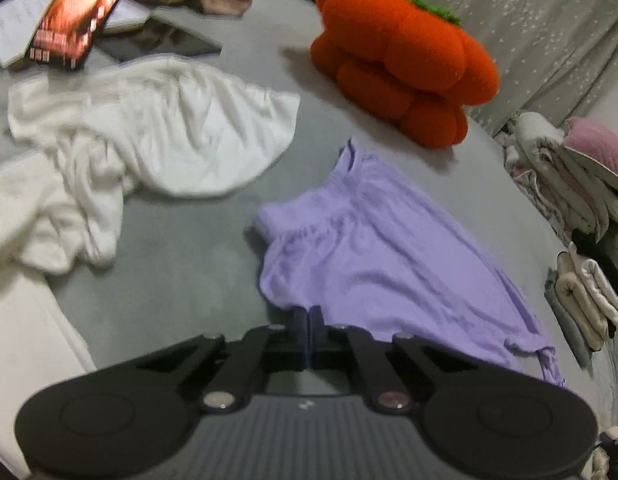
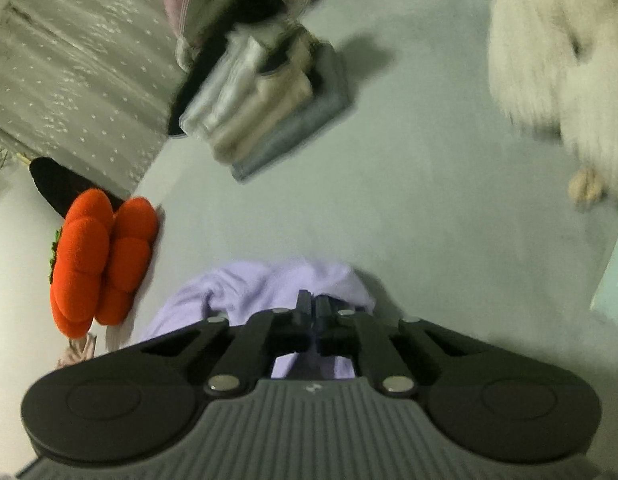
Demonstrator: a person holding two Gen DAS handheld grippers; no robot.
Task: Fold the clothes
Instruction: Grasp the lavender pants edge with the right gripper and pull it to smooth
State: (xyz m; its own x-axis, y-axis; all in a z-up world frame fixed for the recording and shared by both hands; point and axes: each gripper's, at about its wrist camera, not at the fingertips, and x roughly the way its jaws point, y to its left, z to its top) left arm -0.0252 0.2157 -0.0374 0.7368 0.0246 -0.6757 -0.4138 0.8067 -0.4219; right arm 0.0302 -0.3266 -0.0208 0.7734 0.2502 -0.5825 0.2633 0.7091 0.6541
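The left tongs [image 1: 309, 314] are closed on the near hem of the lilac garment [image 1: 373, 256], and the right tongs [image 2: 311, 304] pinch another bunched edge of it. The garment lies on the grey bed [image 1: 181, 280], toward its near edge. To fold well, lift both corners together, keep the edge tight, and lay it away toward the orange cushion [image 1: 401, 56].

Near the orange pumpkin pillow [image 1: 401, 60], the red packet [image 1: 81, 12] is too blurry to read, and the top edge cuts it off. The white fluffy thing [image 2: 565, 72] far from the pillow is blurred and cut off too. The folded stack [image 2: 261, 100] is smeared.
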